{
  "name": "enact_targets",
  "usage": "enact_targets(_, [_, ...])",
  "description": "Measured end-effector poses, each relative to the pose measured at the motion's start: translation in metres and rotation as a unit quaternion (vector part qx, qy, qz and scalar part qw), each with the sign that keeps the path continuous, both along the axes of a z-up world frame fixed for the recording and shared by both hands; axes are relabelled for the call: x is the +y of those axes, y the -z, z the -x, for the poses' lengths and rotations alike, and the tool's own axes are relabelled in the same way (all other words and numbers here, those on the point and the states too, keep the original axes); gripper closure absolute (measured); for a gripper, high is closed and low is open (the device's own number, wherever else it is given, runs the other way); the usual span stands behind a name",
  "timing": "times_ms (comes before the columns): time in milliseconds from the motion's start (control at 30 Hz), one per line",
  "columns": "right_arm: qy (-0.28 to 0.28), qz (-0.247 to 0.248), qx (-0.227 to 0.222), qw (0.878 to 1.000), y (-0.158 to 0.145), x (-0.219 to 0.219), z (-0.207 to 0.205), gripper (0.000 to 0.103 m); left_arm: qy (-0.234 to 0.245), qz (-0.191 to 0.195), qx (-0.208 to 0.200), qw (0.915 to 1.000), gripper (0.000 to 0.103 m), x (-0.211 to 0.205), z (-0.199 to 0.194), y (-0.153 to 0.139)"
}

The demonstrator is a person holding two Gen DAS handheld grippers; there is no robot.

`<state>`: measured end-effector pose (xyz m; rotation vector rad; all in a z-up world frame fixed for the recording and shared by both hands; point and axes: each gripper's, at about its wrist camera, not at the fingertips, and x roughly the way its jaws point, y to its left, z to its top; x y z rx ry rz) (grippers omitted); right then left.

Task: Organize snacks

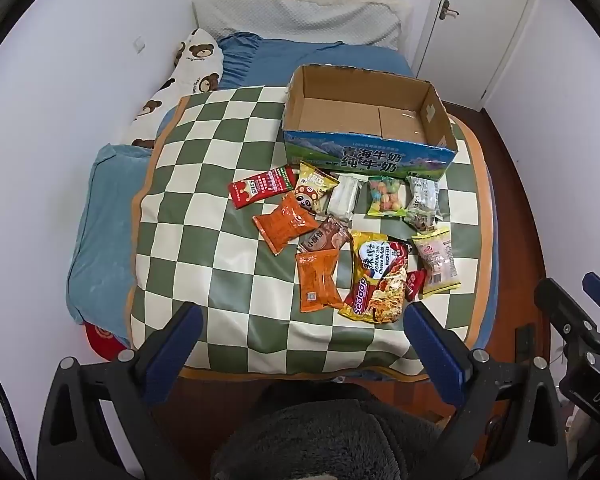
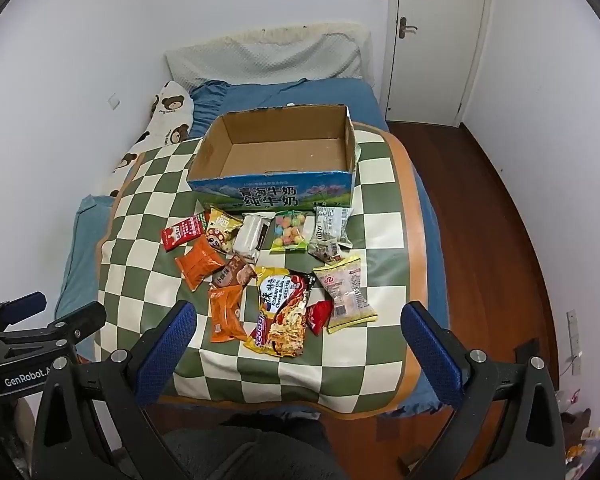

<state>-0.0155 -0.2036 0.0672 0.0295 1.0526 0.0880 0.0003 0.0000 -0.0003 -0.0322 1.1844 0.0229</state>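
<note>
- Left wrist view: left gripper point(image 1: 302, 330) hovers above the bed's near edge, fingers released, empty.
- Right gripper point(image 2: 299, 326) likewise spread wide, nothing held.
- Snack packets lie mid-mat on the green-and-white checked mat point(image 1: 220, 272), beside the empty open blue-printed cardboard box point(image 2: 276, 152) by its far edge.
- Nothing boxed yet; next, probably descend onto the yellow noodle packet point(image 2: 282, 312).

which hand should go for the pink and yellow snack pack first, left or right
Right, probably. The pink and yellow pack lies at the right edge of the pile, nearly ahead of the right hand-held gripper. From the left hand-held gripper it sits far right. Both are open and empty.
</note>
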Motion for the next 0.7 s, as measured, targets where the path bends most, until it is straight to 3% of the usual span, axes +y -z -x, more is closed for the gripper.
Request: enact_targets(700, [-0.001,0.004,0.010,1.000,0.0040,0.0011,-0.0028,0.000,0.001,-0.002,0.000,1.0000,0.000,0.0018,0.0013,-0.0003])
